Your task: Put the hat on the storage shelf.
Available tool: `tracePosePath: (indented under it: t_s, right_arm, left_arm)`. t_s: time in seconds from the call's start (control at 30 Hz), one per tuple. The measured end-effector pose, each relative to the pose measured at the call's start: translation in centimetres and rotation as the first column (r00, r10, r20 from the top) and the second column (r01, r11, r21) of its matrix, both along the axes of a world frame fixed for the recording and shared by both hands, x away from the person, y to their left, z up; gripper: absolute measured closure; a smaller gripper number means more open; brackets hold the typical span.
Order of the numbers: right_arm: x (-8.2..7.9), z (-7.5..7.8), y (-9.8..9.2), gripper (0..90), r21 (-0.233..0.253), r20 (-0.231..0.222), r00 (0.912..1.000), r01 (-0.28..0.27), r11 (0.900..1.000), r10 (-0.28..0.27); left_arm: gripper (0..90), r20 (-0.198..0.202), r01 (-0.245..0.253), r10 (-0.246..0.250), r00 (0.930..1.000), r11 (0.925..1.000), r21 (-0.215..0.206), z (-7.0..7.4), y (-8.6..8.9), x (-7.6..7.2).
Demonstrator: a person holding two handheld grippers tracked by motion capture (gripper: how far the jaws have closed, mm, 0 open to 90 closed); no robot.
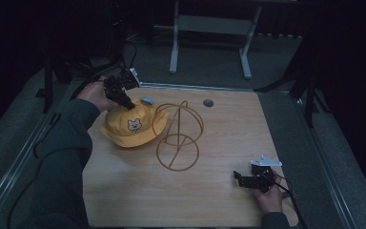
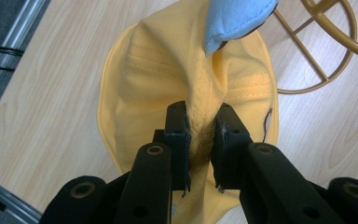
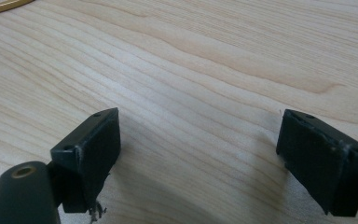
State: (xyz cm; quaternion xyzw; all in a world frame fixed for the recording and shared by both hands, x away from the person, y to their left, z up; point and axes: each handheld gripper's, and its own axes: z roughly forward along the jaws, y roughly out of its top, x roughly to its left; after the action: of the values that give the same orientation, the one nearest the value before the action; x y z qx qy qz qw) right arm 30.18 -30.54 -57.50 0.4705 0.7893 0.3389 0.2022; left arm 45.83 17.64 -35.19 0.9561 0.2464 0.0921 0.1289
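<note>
A yellow hat point(image 1: 129, 126) with a small animal patch lies on the wooden table point(image 1: 219, 143), left of centre. My left gripper point(image 1: 126, 101) is shut on a pinched fold of the hat's crown point(image 2: 200, 126), seen close in the left gripper view. A light blue piece point(image 2: 235, 18) sticks out at the hat's far side. A gold wire stand point(image 1: 178, 136) rises just right of the hat, touching its brim. My right gripper point(image 1: 238, 177) rests low near the table's front right, open with bare wood between its fingers point(image 3: 93, 149).
A small round hole point(image 1: 208, 102) marks the table near its far edge. A metal frame point(image 1: 209, 28) stands on the floor beyond the table. Rails run along the table's left and right sides.
</note>
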Motion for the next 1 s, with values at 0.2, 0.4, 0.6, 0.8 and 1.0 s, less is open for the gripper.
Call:
tracePosePath:
  t_s: [0.2, 0.4, 0.6, 0.8, 1.0]
  right_arm:
    - [0.0, 0.0, 0.0, 13.5, 0.0, 0.001, 1.0, -0.001, 1.0, 0.001]
    - [0.0, 0.0, 0.0, 13.5, 0.0, 0.0, 1.0, -0.001, 1.0, 0.001]
    - [0.0, 0.0, 0.0, 13.6, -0.001, -0.001, 1.0, -0.001, 1.0, 0.001]
    - [0.0, 0.0, 0.0, 13.6, -0.001, 0.0, 1.0, -0.001, 1.0, 0.001]
    - [0.0, 0.0, 0.0, 13.5, -0.001, -0.001, 1.0, -0.001, 1.0, 0.001]
  left_arm:
    - [77.9, 0.028, 0.017, -0.017, 0.9995, 0.9998, -0.012, 1.1, 0.5, -1.0]
    - [77.8, 0.049, 0.025, -0.024, 0.9985, 0.9995, -0.018, 2.0, 0.8, -1.6]
    - [77.9, 0.055, 0.018, -0.017, 0.9983, 0.9995, -0.024, 2.9, 1.5, -2.1]
    - [77.9, 0.067, 0.009, -0.007, 0.9977, 0.9997, -0.025, 3.6, 2.3, -2.5]
    - [77.9, 0.075, -0.012, 0.016, 0.997, 0.9989, -0.046, 4.2, 3.1, -2.7]
